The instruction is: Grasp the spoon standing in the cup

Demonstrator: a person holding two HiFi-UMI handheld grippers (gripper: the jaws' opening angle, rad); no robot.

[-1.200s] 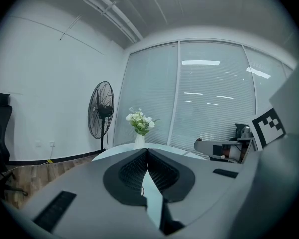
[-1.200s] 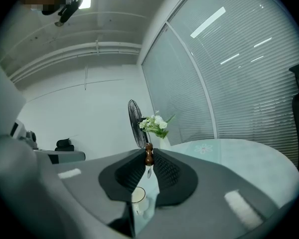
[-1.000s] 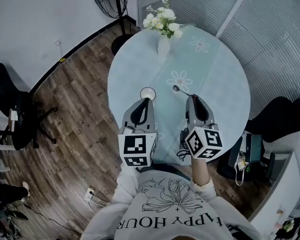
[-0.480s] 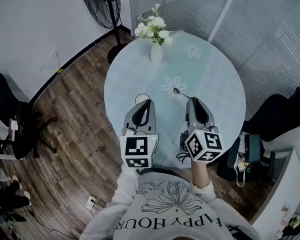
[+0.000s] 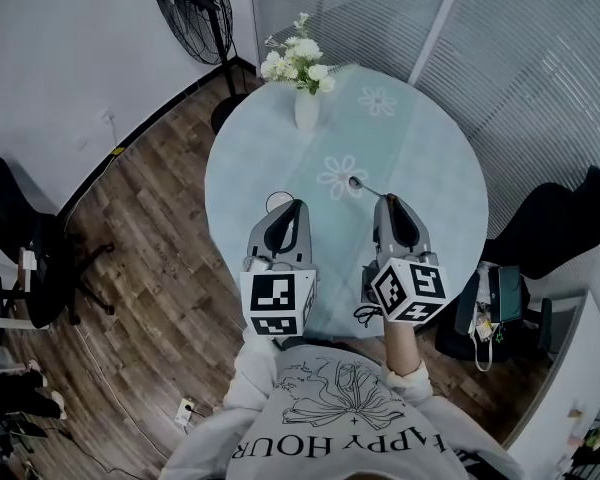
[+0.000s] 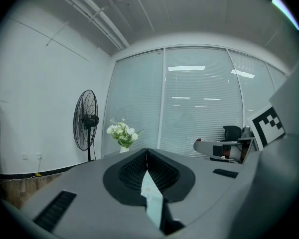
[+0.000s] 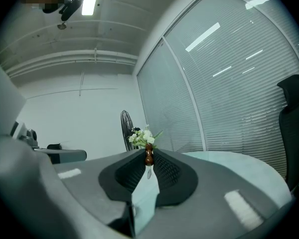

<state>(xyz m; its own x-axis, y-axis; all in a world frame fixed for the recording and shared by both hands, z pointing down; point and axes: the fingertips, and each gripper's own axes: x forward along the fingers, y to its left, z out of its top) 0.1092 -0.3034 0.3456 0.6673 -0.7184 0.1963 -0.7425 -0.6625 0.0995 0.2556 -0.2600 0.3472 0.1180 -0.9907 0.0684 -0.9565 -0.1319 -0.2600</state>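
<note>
The round surface was pale aqua, printed with white daisies. The spoon had a glossy brown handle and a silver bowl. The left claw and right claw were grey with black pads, their cubes marked in black-and-white squares. The floor was dark brown planking.
</note>
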